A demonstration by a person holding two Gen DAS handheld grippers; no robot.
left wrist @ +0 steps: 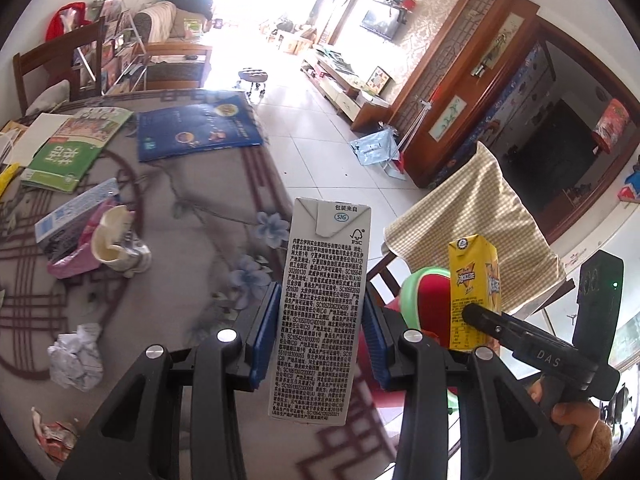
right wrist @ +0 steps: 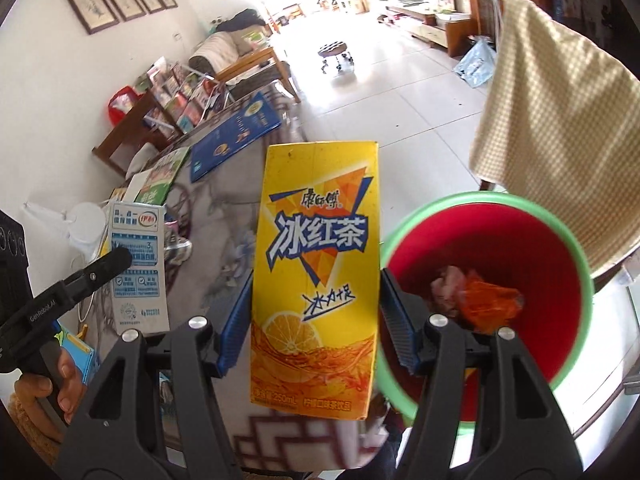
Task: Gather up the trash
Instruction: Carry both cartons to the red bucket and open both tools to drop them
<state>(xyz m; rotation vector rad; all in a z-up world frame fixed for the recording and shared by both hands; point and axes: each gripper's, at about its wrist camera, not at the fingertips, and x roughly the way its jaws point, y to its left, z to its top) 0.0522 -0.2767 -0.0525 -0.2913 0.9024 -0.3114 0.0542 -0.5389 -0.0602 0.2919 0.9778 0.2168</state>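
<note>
My left gripper (left wrist: 320,332) is shut on a white milk carton (left wrist: 320,312), held upright over the table's edge with the blue pads on its sides. My right gripper (right wrist: 316,320) is shut on a yellow iced tea carton (right wrist: 316,264), also upright. Just right of it and lower stands a red bin with a green rim (right wrist: 480,200), holding an orange wrapper (right wrist: 488,300) and other scraps. In the left wrist view the yellow carton (left wrist: 474,280) hangs beside the bin (left wrist: 424,280). The milk carton (right wrist: 138,264) shows at the left of the right wrist view.
On the patterned tablecloth lie crumpled paper (left wrist: 76,356), a crushed paper cup (left wrist: 112,240), a red wrapper (left wrist: 56,436), a green book (left wrist: 68,152) and a blue folder (left wrist: 196,128). A chair draped with checked cloth (left wrist: 480,216) stands behind the bin. Tiled floor lies beyond.
</note>
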